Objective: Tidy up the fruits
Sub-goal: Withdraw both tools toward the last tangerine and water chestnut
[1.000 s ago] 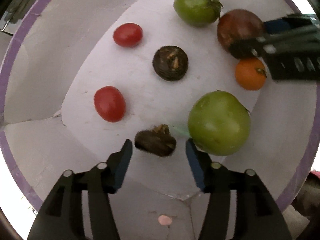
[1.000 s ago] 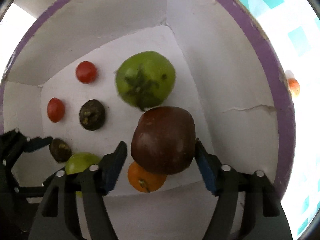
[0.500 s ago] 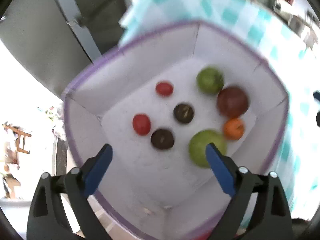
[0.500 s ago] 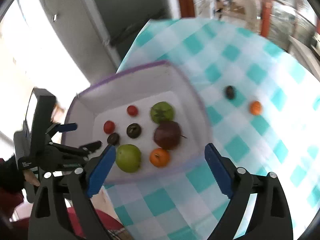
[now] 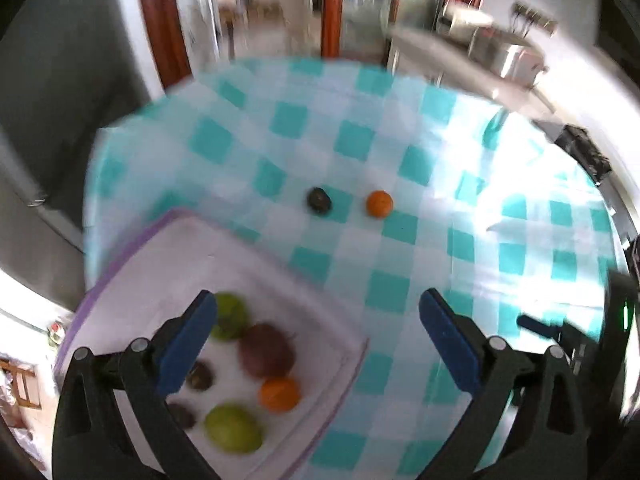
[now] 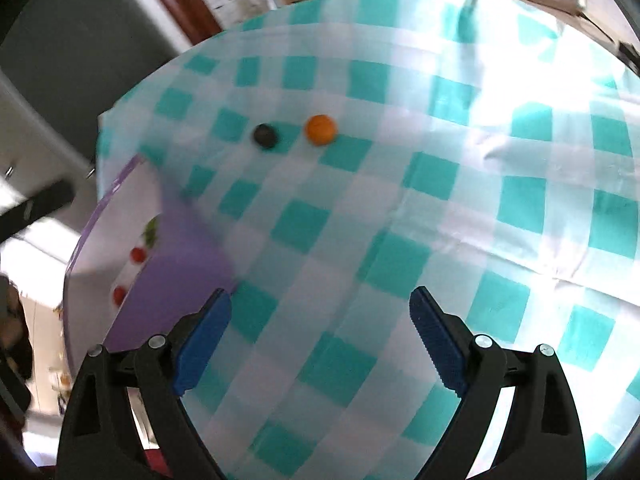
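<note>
A white box with a purple rim (image 5: 140,236) sits at the table's near left and holds several fruits: a dark red tomato (image 5: 266,350), an orange fruit (image 5: 279,394), two green tomatoes (image 5: 233,428) and small dark ones. It also shows in the right wrist view (image 6: 180,280). On the checked cloth lie a dark round fruit (image 5: 319,200) (image 6: 265,135) and an orange fruit (image 5: 379,203) (image 6: 320,129). My left gripper (image 5: 318,344) is open and empty above the box's right edge. My right gripper (image 6: 320,336) is open and empty above the cloth.
The teal and white checked tablecloth (image 6: 440,220) covers a round table. A dark grey cabinet (image 5: 48,120) stands beyond the table's left edge. A counter with metal appliances (image 5: 500,52) is at the far right. The other gripper's dark body (image 5: 580,332) shows at right.
Both grippers let go of their fruit in the box, opened wide and rose up and back. Both views have swung right, from the box to the cloth and its two loose fruits.
</note>
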A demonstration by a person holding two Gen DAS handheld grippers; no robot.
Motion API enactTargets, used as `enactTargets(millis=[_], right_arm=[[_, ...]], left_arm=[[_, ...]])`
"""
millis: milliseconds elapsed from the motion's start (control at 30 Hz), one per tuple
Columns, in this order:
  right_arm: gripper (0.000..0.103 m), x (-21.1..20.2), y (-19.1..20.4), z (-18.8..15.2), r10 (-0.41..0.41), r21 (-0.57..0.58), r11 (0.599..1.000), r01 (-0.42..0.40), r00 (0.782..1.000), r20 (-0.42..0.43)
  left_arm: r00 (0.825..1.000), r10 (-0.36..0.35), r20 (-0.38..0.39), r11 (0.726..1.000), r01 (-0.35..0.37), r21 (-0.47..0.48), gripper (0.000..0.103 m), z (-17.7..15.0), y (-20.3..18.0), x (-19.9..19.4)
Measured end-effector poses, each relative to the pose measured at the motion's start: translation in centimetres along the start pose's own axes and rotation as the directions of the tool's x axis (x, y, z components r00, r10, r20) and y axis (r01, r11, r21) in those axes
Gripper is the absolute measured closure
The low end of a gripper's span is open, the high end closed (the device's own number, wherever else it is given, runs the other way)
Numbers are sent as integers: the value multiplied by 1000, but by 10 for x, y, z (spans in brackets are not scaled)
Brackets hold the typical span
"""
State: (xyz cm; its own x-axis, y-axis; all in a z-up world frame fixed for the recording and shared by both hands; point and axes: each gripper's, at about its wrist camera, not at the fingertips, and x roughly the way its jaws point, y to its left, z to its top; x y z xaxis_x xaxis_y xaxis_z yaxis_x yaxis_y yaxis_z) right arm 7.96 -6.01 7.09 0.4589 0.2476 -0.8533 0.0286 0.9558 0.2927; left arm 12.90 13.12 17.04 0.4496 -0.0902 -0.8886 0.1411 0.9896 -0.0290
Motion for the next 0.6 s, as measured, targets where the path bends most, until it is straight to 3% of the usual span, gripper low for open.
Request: enactTargets(millis=[100, 233, 367, 600], right_arm=[[15, 18, -2, 20, -13, 32, 999, 13, 1000, 3], [15, 47, 1, 42, -44, 59, 997, 44, 999, 0], [15, 82, 13, 68, -83, 55, 995, 84, 996, -6], [20, 134, 27, 117, -127, 25, 992, 127, 992, 27]], left_arm=[[982, -14, -191, 998, 3, -58, 2, 66, 0, 81], [949, -10, -316, 996, -19, -88, 11, 111, 9, 167], [920, -18, -393, 996, -17, -84, 18, 120, 14, 219], [910, -49, -413, 992, -5, -127, 20, 118, 27, 254]])
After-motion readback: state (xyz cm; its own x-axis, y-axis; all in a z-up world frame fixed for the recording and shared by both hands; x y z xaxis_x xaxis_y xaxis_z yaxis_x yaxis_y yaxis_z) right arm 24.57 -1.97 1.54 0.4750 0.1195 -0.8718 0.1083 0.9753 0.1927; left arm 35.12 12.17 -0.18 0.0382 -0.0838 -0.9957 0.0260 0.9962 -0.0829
